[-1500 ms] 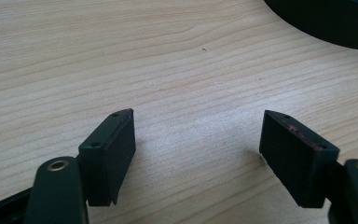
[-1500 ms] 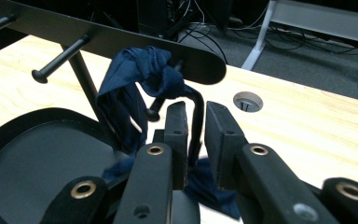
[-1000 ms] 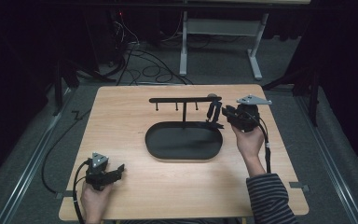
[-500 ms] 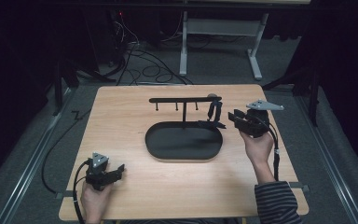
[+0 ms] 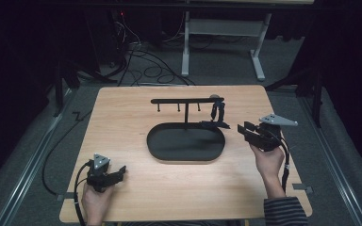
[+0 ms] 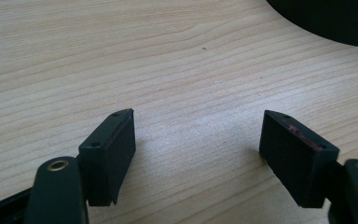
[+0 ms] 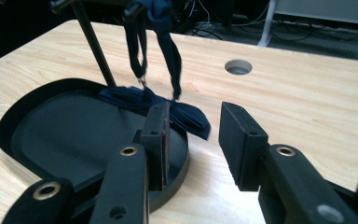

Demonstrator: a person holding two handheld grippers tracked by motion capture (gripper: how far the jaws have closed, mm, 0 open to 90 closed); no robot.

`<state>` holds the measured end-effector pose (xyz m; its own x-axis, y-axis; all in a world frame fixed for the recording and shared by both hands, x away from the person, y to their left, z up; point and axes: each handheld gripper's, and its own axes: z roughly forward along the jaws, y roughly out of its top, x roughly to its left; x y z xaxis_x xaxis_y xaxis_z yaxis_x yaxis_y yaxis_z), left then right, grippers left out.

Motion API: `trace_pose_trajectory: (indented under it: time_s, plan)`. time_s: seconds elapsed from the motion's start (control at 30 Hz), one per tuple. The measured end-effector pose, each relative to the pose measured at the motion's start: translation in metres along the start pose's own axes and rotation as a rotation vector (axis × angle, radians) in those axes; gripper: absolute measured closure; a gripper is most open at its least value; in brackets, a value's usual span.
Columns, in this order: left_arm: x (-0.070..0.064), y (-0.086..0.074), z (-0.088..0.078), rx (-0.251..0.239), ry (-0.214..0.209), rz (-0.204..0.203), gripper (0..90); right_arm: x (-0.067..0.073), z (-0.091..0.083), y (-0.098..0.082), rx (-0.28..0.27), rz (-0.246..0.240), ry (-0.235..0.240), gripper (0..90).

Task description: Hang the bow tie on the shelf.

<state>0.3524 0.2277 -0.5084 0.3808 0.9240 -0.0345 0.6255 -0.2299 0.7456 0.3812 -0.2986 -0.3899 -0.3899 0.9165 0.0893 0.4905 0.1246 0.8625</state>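
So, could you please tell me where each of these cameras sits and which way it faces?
High view: above the person's side, looking forward and down at the table; both forearms show.
Left gripper view: rides the left gripper, facing bare wood.
Right gripper view: rides the right gripper, facing the dark strap hung on the stand.
All share the black tray.

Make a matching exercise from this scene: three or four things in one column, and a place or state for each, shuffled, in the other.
Things:
1. dark blue strap
2. black tray
3. left gripper
4. right gripper

Places or states:
A. open, near the table's front left corner
B. hangs from the rack's right end
C. open, just right of the tray
D. lies mid-table, under the rack

Pairs: 1-B, 2-D, 3-A, 4-C
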Motion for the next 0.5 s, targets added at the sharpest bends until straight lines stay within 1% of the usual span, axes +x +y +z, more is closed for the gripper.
trace_pose_trajectory:
  time_s: [0.17, 0.5]
  plan:
    - [0.0, 0.0, 0.0, 0.0, 0.001, 0.0, 27.3, -0.003, -0.005, -0.008, -0.003, 0.023, -0.001, 65.3]
    - [-0.001, 0.0, 0.0, 0.0, 0.003, 0.0, 27.4, -0.006, -0.011, -0.024, -0.002, 0.037, 0.013, 64.9]
